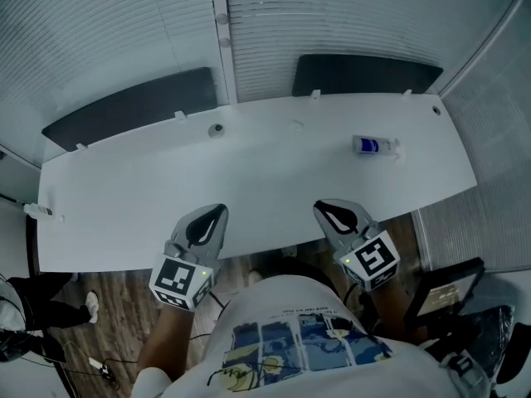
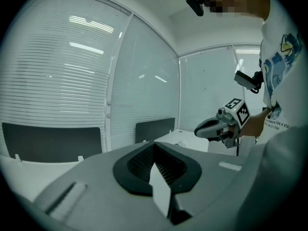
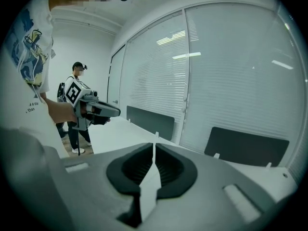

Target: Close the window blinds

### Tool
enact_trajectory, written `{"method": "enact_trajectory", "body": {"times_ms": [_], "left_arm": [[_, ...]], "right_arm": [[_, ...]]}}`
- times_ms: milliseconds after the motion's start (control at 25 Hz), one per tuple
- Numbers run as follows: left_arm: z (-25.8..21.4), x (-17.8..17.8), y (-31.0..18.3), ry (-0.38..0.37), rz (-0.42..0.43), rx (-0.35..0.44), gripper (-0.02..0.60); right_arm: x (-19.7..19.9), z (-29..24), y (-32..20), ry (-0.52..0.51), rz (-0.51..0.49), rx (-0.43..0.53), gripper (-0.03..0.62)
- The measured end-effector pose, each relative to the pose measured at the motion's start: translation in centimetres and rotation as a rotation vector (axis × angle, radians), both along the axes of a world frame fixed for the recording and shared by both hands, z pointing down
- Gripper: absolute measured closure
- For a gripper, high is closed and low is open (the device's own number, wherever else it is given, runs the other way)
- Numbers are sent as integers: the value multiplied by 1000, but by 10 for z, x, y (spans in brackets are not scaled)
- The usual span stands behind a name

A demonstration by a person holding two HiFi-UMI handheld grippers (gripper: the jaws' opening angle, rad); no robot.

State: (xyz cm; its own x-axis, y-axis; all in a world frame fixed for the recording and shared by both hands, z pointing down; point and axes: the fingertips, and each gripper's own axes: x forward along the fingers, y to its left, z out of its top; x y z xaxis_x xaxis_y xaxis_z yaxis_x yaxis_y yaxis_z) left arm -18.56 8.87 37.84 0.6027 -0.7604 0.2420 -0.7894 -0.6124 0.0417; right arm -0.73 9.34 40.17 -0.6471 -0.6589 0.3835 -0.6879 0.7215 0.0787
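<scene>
Head view: a long white desk surface [image 1: 249,181] runs across the frame, and beyond its far edge hang the white slatted window blinds [image 1: 332,15] - let down over the panes, their lower ends hidden behind two dark rectangular panels [image 1: 133,106] that stand along the back of the surface. The left gripper [image 1: 217,210] and the right gripper [image 1: 322,206] are held side by side over the near edge of the surface, both aimed towards the blinds and well apart from them, touching nothing. In the left gripper view the dark ribbed fingers [image 2: 144,162] are pressed together with nothing between them; the blinds fill the wall ahead, and the other gripper shows off to the right. In the right gripper view the fingers [image 3: 168,167] likewise meet at the tips and carry nothing. A small clear bottle with a blue label [image 1: 375,146] lies on its side towards the right end of the surface, and a small round grey fitting [image 1: 216,129] sits near the back edge, left of the middle. The person's white printed T-shirt [image 1: 307,338] fills the bottom of the head view - brown wood-look floor [image 1: 124,305] shows beside it. A second person [image 3: 77,105] stands in the background of the right gripper view.
</scene>
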Motion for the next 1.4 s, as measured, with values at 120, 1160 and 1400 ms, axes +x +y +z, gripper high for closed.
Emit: {"method": "enact_trajectory", "body": {"times_ms": [120, 1160, 1400], "left_arm": [[-3, -5, 27, -5, 47, 12, 578], [-20, 24, 152, 12, 115, 55, 577], [-17, 36, 184, 9, 103, 46, 578]], "right_arm": [[-8, -2, 32, 4, 25, 13, 580], [-12, -27, 152, -10, -5, 79, 583], [-2, -24, 185, -20, -26, 80, 583]]}}
